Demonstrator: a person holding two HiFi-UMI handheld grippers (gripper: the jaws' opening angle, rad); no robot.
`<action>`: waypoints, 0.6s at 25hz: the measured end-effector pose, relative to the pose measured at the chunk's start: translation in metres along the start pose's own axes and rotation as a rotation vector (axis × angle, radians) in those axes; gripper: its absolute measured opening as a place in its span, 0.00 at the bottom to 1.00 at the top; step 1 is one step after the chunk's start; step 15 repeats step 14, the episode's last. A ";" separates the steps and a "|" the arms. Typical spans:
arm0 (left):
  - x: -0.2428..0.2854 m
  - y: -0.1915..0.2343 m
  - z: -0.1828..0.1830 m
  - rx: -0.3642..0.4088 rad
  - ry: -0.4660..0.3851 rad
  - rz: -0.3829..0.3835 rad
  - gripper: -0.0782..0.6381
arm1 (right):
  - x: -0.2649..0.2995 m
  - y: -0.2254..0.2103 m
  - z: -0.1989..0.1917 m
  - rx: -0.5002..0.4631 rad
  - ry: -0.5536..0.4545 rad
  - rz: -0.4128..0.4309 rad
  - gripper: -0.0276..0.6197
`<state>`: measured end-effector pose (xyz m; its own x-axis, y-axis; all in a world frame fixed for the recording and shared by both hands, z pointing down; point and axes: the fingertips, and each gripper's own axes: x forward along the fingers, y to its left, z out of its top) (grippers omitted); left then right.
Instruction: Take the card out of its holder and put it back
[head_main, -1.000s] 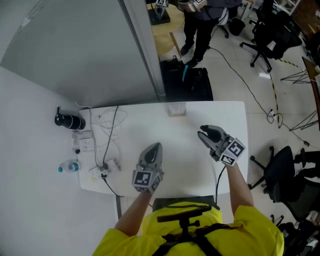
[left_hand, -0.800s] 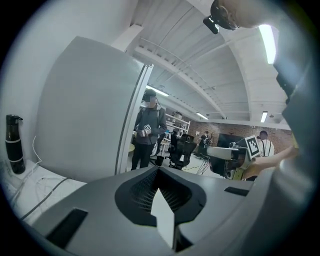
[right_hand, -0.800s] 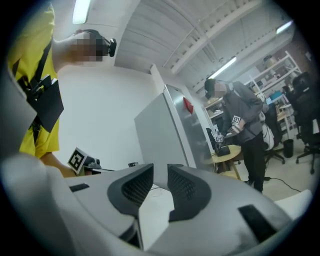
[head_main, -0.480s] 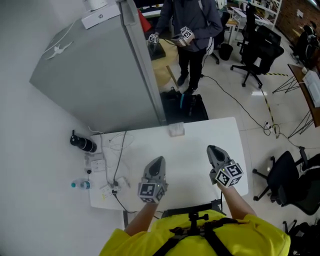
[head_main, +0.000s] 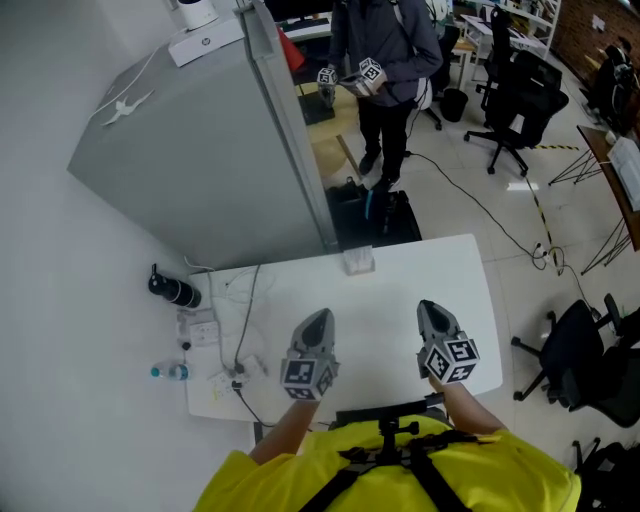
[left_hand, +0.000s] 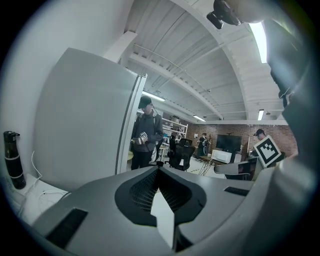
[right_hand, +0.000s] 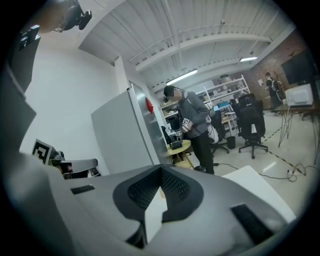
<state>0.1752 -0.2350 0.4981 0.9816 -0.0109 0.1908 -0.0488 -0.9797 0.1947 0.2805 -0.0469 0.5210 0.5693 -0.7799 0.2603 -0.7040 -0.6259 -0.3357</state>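
Over the white worktop (head_main: 395, 285), near its front edge, I hold my left gripper (head_main: 318, 318) and right gripper (head_main: 430, 308) side by side, each with its jaws pressed together on nothing (tips toward the far edge). The holder (head_main: 358, 262) stands at the middle of the far edge, well apart from both; I cannot make out the card in it.

Clear card holder (head_main: 358, 262) at table's (head_main: 400, 285) far edge

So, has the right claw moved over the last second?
Yes. The right claw has drawn back toward the near edge of the table, swung from aiming left to straight ahead, and closed.
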 end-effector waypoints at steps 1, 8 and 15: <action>0.000 0.001 0.000 0.001 0.005 0.002 0.11 | 0.000 0.000 -0.003 0.008 0.004 -0.010 0.05; 0.002 0.005 -0.003 0.001 0.029 0.001 0.11 | 0.008 0.009 -0.006 -0.013 0.013 -0.019 0.05; 0.009 0.012 -0.014 -0.001 0.053 0.012 0.11 | 0.021 0.002 -0.019 -0.002 0.042 -0.006 0.05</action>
